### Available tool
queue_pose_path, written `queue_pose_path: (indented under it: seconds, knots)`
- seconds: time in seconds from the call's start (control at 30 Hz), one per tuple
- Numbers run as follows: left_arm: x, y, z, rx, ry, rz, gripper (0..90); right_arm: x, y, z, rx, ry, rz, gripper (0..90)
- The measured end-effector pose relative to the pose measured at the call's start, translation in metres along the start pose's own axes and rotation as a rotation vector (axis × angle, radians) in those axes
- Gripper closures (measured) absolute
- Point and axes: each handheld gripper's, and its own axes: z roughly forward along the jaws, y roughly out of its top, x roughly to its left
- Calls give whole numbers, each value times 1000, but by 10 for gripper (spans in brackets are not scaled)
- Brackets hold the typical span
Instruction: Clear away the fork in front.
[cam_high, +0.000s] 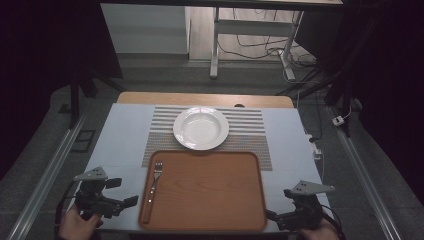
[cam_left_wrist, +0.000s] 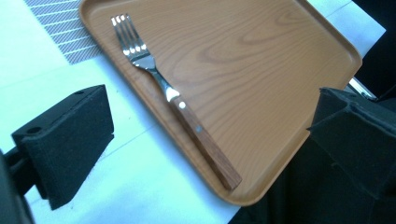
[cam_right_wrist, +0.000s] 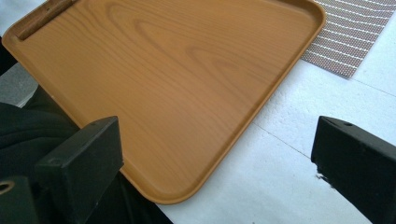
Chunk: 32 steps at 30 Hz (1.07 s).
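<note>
Wooden tray (cam_high: 210, 192) sits at the near edge of the table (cam_high: 120, 130), centred, its near rim almost flush with that edge. A fork (cam_high: 153, 190) lies inside the tray along its left rim, tines toward the far side, wooden handle toward the near left corner.

Left gripper (cam_high: 125, 200) held just off the tray's near left corner, over bare white tabletop; jaws spread wide, nothing between them. Right gripper (cam_high: 272, 216) just off the near right corner, jaws also spread, empty. Each has open tabletop around it out to the side edge.

Beyond the tray: a striped placemat (cam_high: 250, 131), its near part tucked under the tray's far rim; a white plate (cam_high: 201, 128) rests on the mat, close to the tray's far rim but apart from it. Tray interior right of the fork is bare wood.

Left gripper view: fork (cam_left_wrist: 175, 98) close up, steel tines and neck, two rivets in the handle, handle end stopping short of the tray (cam_left_wrist: 261, 60) corner; a corner of the mat (cam_left_wrist: 65, 32) at top left. That detail is lost from the high view.

Right gripper view: tray's (cam_right_wrist: 177, 79) near right corner between the jaws, the fork's handle end (cam_right_wrist: 44, 18) at the opposite rim, mat (cam_right_wrist: 355, 32) at upper right
</note>
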Motion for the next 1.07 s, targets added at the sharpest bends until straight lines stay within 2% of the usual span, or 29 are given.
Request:
queue_pose_path:
  seconds: [0.33, 0.6, 0.8, 0.9, 1.07]
  knots:
    - [5, -15, -16, -30, 23, -28, 0, 0, 0, 0, 1, -2, 2, 22]
    - [9, -28, -24, -26, 35, -53, 0, 0, 0, 1, 2, -6, 3, 22]
    - [10, -33, -26, 8, 65, -57, 0, 0, 1, 1, 3, -7, 6, 22]
    - [9, -35, -26, 50, 85, -60, 0, 0, 1, 1, 2, -5, 10, 22]
    - [10, -35, -26, 64, 82, -67, 0, 0, 0, 1, 5, -5, 4, 22]
